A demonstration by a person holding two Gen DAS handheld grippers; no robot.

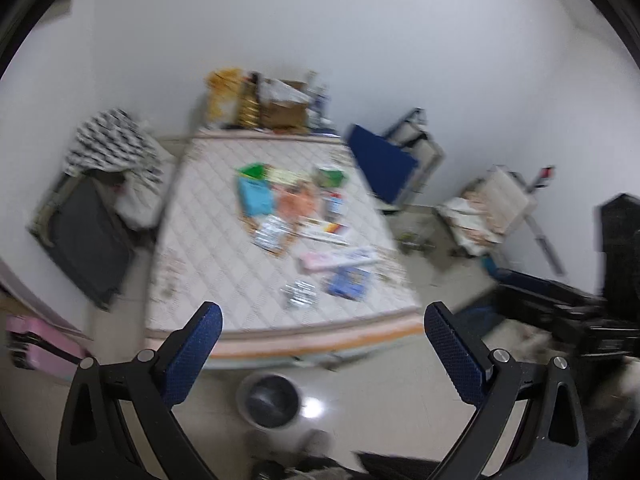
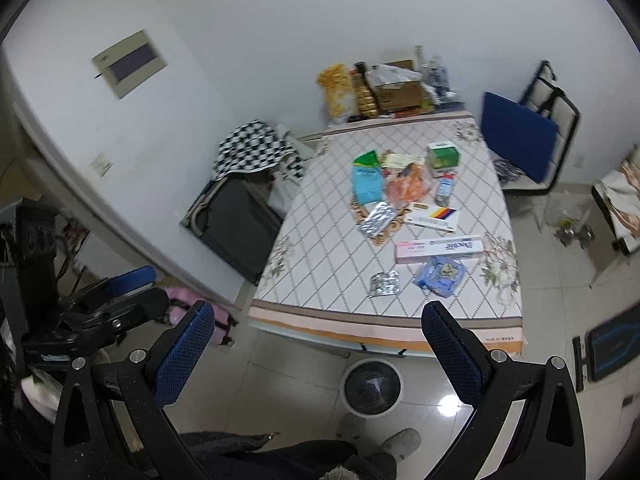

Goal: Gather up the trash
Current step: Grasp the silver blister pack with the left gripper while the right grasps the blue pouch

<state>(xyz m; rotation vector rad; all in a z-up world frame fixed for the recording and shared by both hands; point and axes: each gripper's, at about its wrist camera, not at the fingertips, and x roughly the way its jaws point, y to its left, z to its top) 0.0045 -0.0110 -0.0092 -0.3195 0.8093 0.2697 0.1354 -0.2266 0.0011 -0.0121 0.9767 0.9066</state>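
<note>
On the mattress (image 2: 320,264) before you lies the trash: pink box (image 2: 438,251), foil blisters (image 2: 378,220), perhaps wrappers. Your left gripper (image 1: 322,320) and right gripper (image 2: 318,318) stand wide, above the bin (image 2: 372,386).

A quilted mattress (image 2: 320,248) filled the centre. At its nine o'clock lay a dark suitcase (image 2: 236,224) under checkered cloth (image 2: 252,148); at two o'clock, a blue board (image 2: 516,136); at twelve, a cardboard box (image 2: 400,94).

Left tool (image 1: 322,326) and right tool (image 2: 318,324) gape wide (both empty).
</note>
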